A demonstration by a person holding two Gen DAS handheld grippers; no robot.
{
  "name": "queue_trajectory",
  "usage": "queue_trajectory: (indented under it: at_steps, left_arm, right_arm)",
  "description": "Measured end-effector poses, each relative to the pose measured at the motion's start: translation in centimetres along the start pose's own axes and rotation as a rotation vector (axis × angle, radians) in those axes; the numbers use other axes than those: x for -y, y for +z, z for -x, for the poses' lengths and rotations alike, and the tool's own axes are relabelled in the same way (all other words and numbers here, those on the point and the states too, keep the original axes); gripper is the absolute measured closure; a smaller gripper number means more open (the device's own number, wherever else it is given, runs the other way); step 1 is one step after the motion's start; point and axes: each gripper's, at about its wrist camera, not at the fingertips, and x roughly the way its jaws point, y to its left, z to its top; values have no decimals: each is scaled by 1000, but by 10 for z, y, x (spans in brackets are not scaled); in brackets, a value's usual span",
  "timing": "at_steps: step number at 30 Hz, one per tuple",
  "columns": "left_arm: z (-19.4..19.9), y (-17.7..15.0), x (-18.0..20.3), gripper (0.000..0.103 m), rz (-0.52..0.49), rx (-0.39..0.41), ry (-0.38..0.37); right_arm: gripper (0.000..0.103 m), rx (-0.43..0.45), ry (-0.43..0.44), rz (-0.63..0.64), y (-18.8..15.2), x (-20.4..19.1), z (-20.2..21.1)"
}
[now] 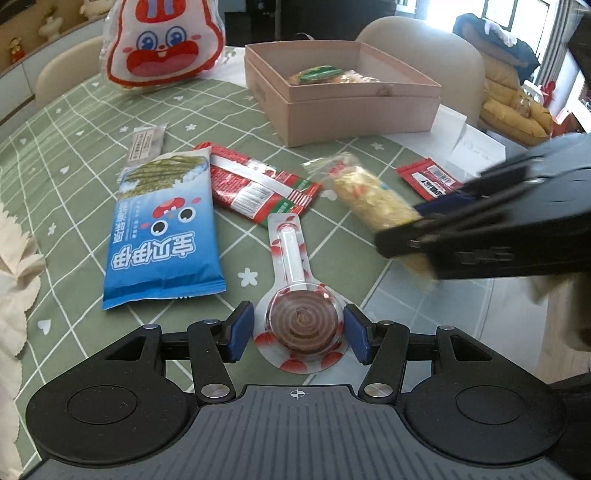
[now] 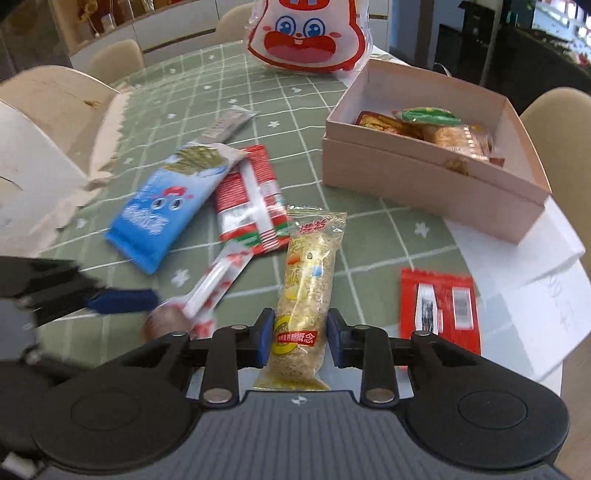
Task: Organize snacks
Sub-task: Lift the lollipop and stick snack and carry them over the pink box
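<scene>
Blue seaweed pack (image 1: 166,229) far left of pink box (image 1: 354,107). Left gripper (image 1: 298,332) spread wide, round lollipop (image 1: 301,325) between pads, not touched, stick pointing toward box. Right gripper (image 2: 297,338) pinching yellow rice bar (image 2: 306,295), bar running long toward box, box ahead-right.

rabbit bag (image 2: 308,35) top cropped, left gripper (image 2: 122,299) blurred

A home dining room is suggested: a green checked tablecloth (image 1: 92,122) is ringed by cream chairs (image 1: 421,40), with figurines shelved upper left.
</scene>
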Motion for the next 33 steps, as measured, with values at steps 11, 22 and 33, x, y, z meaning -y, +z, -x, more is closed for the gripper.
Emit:
queue_trajectory:
  at_steps: [11,22,33]
  left_arm:
    - [2,-1,-1,45,2,10,-4]
    - [102,105,3,45,77,384,-118]
    - [178,255,16,45,-31,567,-212]
  right_arm:
    - [73,78,21,-140,-16,28,57]
    - [73,377,-30,-84,27,59,163]
    - [73,614,-111,-104,124,102,250]
